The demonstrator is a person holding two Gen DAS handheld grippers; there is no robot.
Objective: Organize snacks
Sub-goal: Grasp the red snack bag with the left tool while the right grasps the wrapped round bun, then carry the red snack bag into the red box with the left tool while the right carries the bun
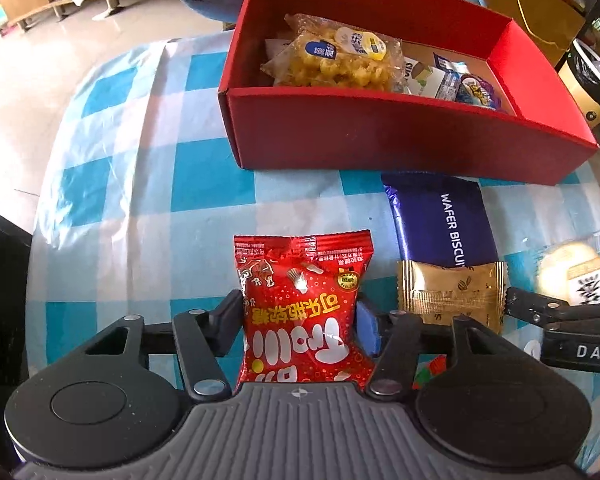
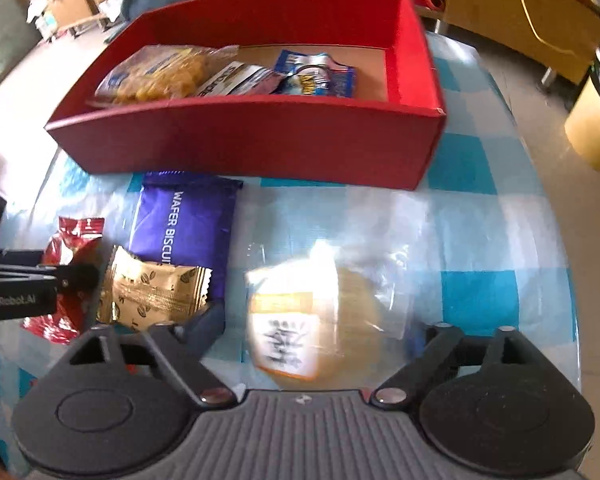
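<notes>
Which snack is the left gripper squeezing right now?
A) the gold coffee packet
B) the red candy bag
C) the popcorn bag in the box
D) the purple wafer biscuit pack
B: in the left wrist view the left gripper has its fingers pressed against both sides of the red candy bag, while the purple wafer biscuit pack and gold coffee packet lie on the cloth beside it.

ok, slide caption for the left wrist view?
Left gripper clamps red candy bag before red box of snacks.
</notes>
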